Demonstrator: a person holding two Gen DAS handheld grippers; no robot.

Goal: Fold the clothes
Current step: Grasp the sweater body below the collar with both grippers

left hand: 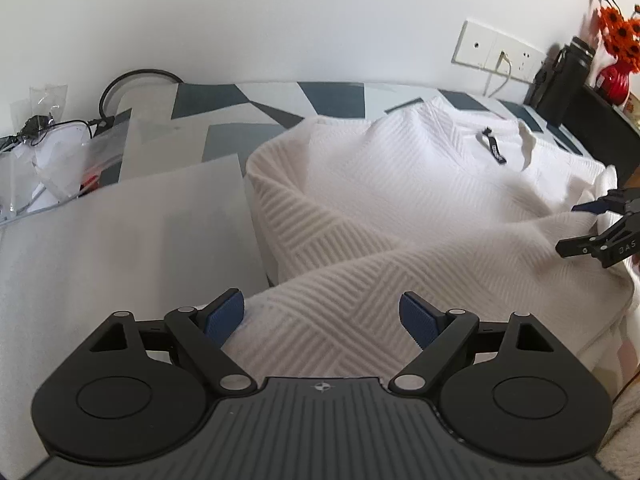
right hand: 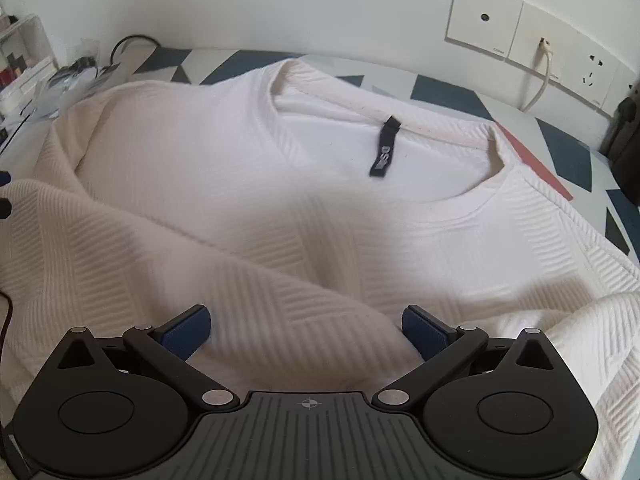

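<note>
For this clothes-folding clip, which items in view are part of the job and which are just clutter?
Part of the job:
white sweater
left gripper, open
right gripper, open

Just lying about:
clear plastic bags
black cable
black bottle
red vase of orange flowers
wall sockets

sweater (right hand: pixel 320 208) on tablecloth (left hand: pixel 280 100) | wall sockets (right hand: pixel 532 36) behind | vase (left hand: pixel 614 76) far right

Both wrist cameras look steeply down along their own fingers, close above the white sweater (left hand: pixel 400 208). Both views share the sweater, its neck label (right hand: pixel 385 147) and the wall sockets (right hand: pixel 532 32).
</note>
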